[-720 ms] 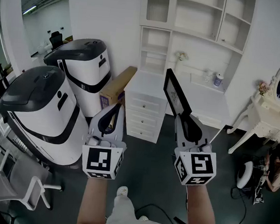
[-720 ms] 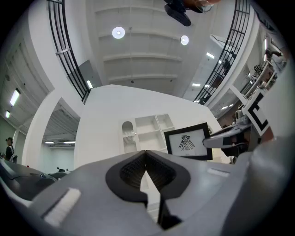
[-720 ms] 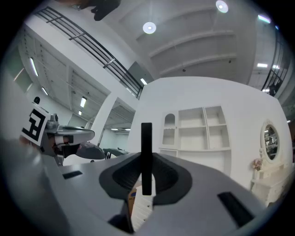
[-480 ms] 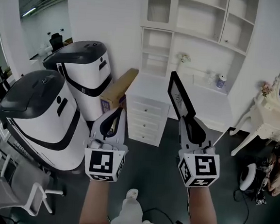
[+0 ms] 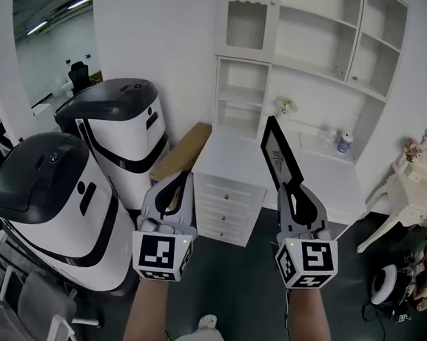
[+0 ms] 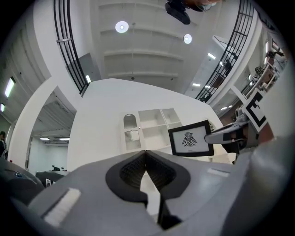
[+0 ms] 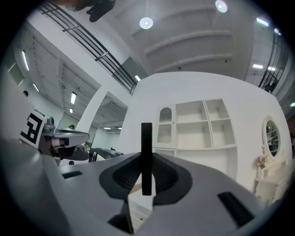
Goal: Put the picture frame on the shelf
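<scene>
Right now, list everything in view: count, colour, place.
picture frame: one, black, upright in the right gripper
shelf unit: one, white, back wall
drawer cabinet: one, white, below the shelves
machines: two, white with dark tops, left
cardboard box: one, brown, between the machines and the drawers
dressing table: one, white, far right
chair: one, grey, bottom left
left gripper: one, grey, fingers together, empty
right gripper: one, grey, fingers shut on the frame's edge
</scene>
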Available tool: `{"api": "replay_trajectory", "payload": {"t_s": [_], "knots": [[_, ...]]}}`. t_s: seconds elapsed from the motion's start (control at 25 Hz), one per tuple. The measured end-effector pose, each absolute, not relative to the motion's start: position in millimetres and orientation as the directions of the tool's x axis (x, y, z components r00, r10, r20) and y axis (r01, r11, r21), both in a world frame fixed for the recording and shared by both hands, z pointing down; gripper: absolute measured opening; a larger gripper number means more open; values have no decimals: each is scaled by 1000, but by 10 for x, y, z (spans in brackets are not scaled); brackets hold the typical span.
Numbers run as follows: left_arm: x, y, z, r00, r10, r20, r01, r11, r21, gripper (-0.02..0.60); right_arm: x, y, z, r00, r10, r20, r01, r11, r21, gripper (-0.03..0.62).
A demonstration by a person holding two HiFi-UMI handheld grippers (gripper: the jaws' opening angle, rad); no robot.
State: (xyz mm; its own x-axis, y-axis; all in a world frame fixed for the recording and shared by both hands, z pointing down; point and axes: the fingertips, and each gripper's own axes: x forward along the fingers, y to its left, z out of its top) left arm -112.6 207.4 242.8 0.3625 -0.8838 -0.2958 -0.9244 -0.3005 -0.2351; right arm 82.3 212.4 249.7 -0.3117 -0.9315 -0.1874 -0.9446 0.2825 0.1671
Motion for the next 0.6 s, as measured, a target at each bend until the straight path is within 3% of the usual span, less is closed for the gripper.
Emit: {"api": "replay_trajectory", "payload": {"t_s": [0.6], "knots": [[-1437,838,2426,429,-855,-291,-902,-386,-194,9,443,1085,2637,-246,-959,-141,-963,225,149,75]]}}
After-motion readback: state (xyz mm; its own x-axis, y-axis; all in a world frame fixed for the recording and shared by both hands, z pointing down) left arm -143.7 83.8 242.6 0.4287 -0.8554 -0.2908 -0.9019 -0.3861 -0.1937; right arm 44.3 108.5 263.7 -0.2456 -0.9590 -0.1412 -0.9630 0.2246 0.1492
